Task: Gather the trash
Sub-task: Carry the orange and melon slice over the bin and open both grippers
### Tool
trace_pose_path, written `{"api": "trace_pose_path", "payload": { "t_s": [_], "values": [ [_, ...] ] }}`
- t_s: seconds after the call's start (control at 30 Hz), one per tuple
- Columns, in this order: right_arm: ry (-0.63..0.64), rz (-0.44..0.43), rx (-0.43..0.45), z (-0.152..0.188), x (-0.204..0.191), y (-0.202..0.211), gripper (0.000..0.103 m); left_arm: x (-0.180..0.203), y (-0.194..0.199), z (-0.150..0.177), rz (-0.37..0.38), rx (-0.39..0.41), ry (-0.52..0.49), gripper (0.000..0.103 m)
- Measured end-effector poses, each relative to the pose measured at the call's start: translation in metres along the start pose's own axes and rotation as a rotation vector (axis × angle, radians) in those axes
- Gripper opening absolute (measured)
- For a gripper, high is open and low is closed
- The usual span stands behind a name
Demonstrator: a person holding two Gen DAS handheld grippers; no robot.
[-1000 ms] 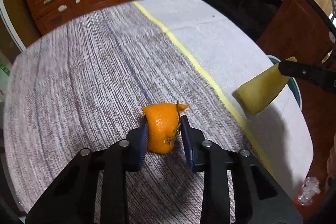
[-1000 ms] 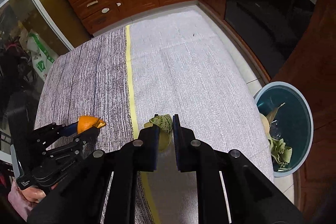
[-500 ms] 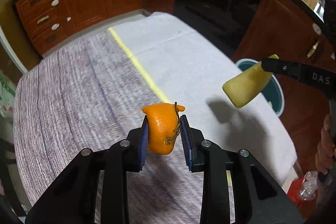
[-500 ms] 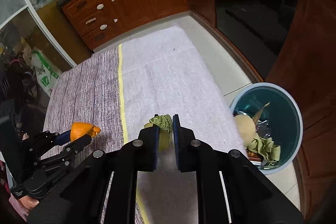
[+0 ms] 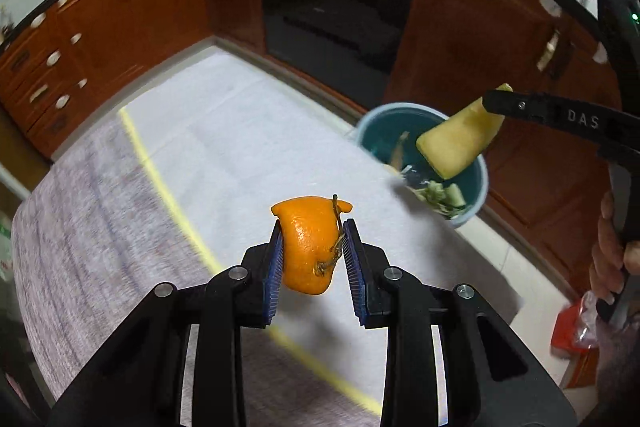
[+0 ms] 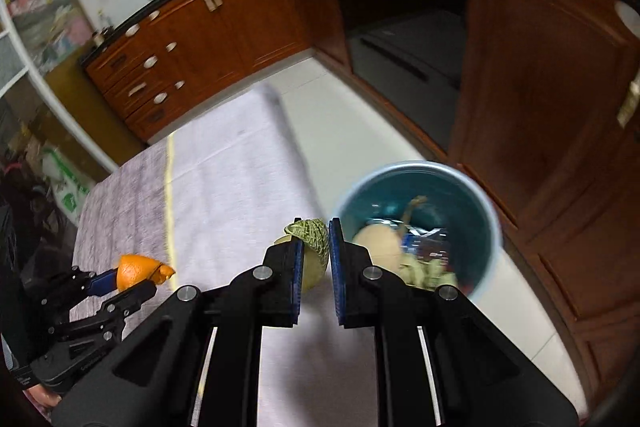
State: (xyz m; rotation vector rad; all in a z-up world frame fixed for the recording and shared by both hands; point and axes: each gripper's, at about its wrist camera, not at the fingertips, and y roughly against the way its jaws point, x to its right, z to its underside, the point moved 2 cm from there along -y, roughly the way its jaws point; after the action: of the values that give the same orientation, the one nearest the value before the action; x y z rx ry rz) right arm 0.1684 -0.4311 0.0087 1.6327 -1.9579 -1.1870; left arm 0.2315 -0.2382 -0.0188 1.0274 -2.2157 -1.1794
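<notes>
Blurred tablecloth point(image 5: 224, 131); left gripper point(image 5: 312, 251) clamps orange peel point(image 5: 308, 247), right gripper point(image 6: 314, 253) grips netted melon rind point(image 6: 312, 247), bin point(image 6: 486, 227) contents smeared.

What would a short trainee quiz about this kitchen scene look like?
1. What does the left hand-held gripper hold?
2. True or false: the bin is empty.
3. Which piece is nearer the bin: A) orange peel B) melon rind?

Key: 1. Orange peel, pinched between its pads. 2. False; scraps already lie inside. 3. B, held in the right hand-held gripper, beside the rim.
</notes>
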Motion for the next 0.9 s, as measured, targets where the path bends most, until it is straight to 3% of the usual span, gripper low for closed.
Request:
{"api": "trace_pose_path", "payload": {
  "t_s": [0.27, 0.53, 0.7, 0.87, 0.9],
  "values": [
    [-0.093, 0.061, 0.001, 0.001, 0.079, 0.001, 0.012, 0.06, -0.037, -0.026, 0.059, -0.042, -0.074, 0.029],
    [-0.134, 0.101, -0.058, 0.004, 0.12, -0.029, 0.012, 0.11, -0.101, -0.045, 0.102, -0.125, -0.137, 0.03],
    [-0.143, 0.12, -0.098, 0.006, 0.132, -0.049, 0.012, 0.12, -0.139, -0.056, 0.123, -0.178, -0.13, 0.032],
    [-0.145, 0.135, -0.132, 0.005, 0.139, -0.067, 0.012, 0.126, -0.168, -0.059, 0.152, -0.222, -0.127, 0.038],
    [-0.146, 0.137, -0.139, 0.006, 0.14, -0.071, 0.012, 0.127, -0.171, -0.059, 0.151, -0.224, -0.13, 0.046]
  ]
}}
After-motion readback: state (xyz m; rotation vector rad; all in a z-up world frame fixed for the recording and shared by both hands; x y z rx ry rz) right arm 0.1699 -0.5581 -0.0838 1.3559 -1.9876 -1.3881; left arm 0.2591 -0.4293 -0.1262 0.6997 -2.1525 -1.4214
